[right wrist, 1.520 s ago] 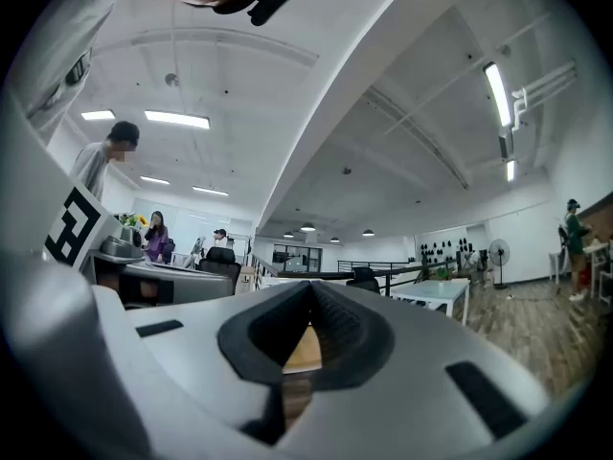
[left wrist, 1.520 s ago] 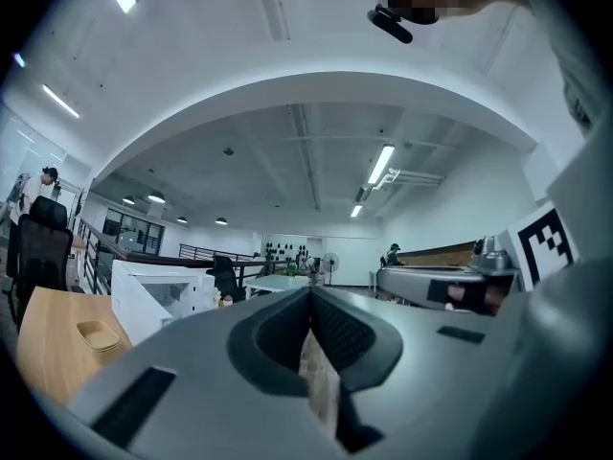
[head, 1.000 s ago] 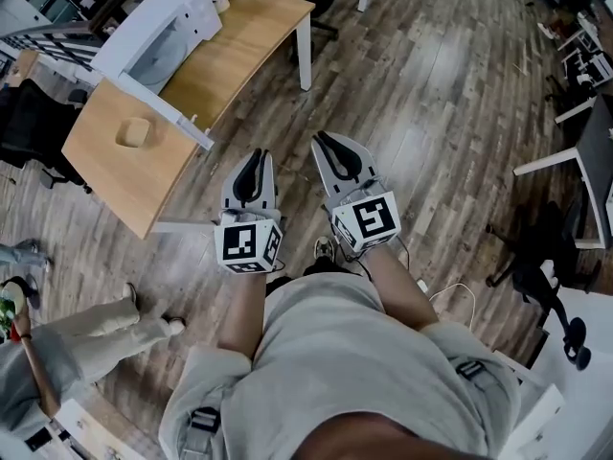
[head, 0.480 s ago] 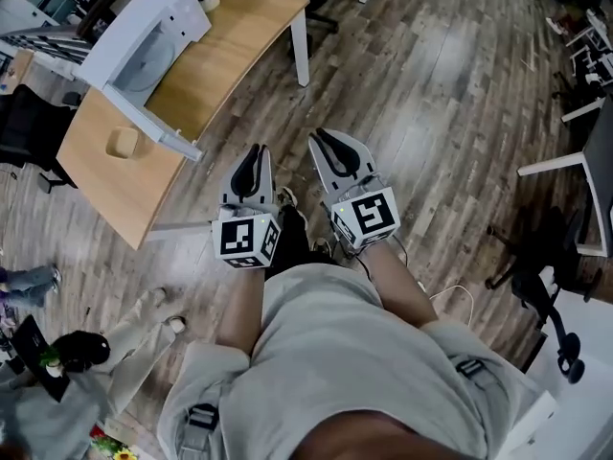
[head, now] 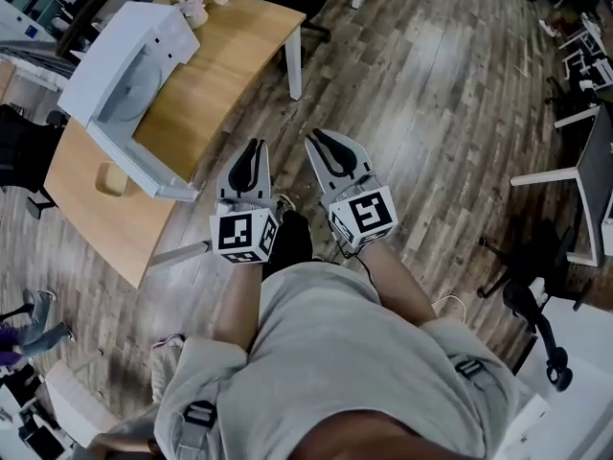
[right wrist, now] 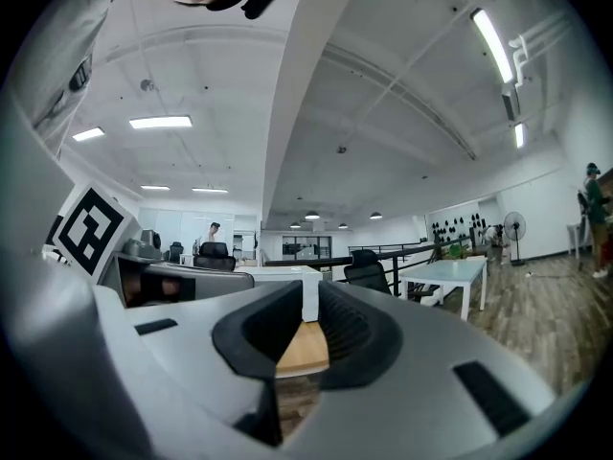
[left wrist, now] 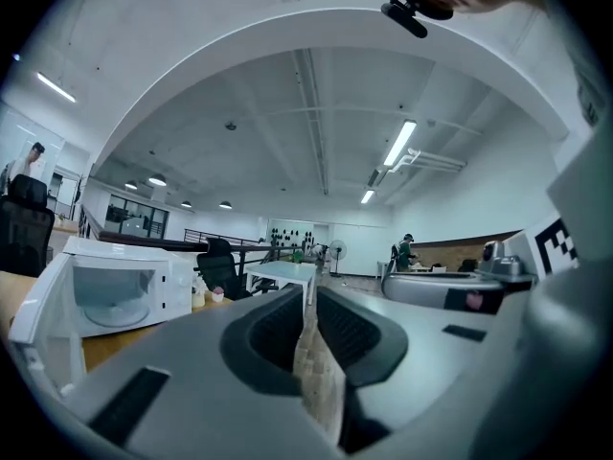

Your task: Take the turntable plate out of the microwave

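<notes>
Person has walked closer to the desk (head: 220, 65). Plate (head: 129, 89) sits inside the open microwave (head: 96, 60), not yet reached. Left gripper (head: 253, 149) narrowly apart, empty; right gripper (head: 323, 142) has just been opening, empty.

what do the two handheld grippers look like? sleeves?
Both left gripper and right gripper: light grey shells, black ribbed pads, each with a black-and-white marker cube. Pale short-sleeved top, buckled shoulder straps. Right jaws have just been opening, nothing between.
</notes>
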